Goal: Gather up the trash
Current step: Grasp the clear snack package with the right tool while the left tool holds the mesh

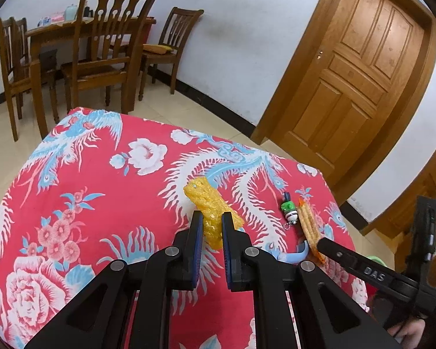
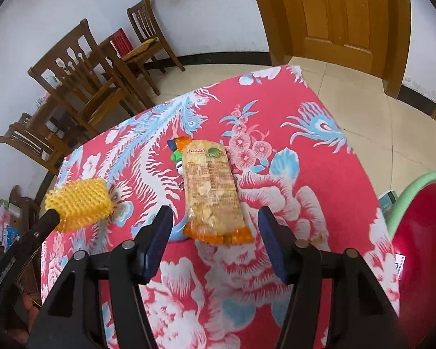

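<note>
My left gripper point(image 1: 212, 218) is shut on a yellow foam fruit net point(image 1: 210, 212) and holds it over the red flowered tablecloth point(image 1: 101, 174). The net also shows at the left of the right wrist view point(image 2: 78, 203). An orange snack wrapper point(image 2: 210, 192) lies on the cloth. My right gripper point(image 2: 215, 218) is open, its fingers either side of the wrapper's near end. From the left wrist view the wrapper point(image 1: 309, 224) shows edge-on at the right gripper's tip. A small green and white keychain toy point(image 1: 289, 210) lies beside the wrapper.
A red bin with a green rim point(image 2: 421, 232) stands at the table's right side. A light blue object point(image 1: 298, 254) lies partly under the wrapper. Wooden chairs point(image 1: 101, 52), a dining table and a wooden door point(image 1: 363, 58) stand beyond the table.
</note>
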The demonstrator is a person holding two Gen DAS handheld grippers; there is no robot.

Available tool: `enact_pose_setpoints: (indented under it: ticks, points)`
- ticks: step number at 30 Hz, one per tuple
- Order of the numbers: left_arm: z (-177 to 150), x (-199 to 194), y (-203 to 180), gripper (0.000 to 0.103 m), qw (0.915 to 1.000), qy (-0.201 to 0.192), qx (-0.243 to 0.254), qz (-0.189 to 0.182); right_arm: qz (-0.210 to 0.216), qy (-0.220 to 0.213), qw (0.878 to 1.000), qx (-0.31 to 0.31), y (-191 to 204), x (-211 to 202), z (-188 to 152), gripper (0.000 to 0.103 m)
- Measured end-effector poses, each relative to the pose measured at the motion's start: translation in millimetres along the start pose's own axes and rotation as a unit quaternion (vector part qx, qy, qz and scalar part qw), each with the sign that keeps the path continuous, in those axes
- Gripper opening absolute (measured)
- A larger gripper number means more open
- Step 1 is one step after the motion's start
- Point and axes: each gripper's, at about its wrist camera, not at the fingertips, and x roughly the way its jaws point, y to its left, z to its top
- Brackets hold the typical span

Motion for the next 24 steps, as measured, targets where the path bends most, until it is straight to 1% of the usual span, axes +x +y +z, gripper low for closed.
enact_pose_setpoints:
  ticks: [8,11,15,18,24]
  points:
    - [-3.2,4.1,-1.1,0.012,1.0000,0.005,0.001,-0.002,-0.006,0.006,1.000,0.002,-0.5,15.5,1.2,0.062]
    - [-3.9,3.6,-3.1,0.012,1.0000,0.005,0.004,-0.003,-0.007,0.000,1.000,0.001,-1.4,17.0,0.8,0.049]
    - [-4.0,0.0,-7.1,0.012,0.9999,0.002,0.009,-0.006,-0.003,-0.003,1.000,0.005,-4.1,15.6,0.0,0.046]
    - [-4.7,-3.2,-9.6,0.012,0.9999,-0.001,0.011,-0.009,0.000,-0.008,1.000,0.006,-4.4,10.1,-2.3,0.045]
    - [-5.2,-13.1,-18.4,0.012,0.9997,-0.006,0.017,-0.019,0.012,-0.027,0.999,0.013,-11.1,-17.7,-8.2,0.045]
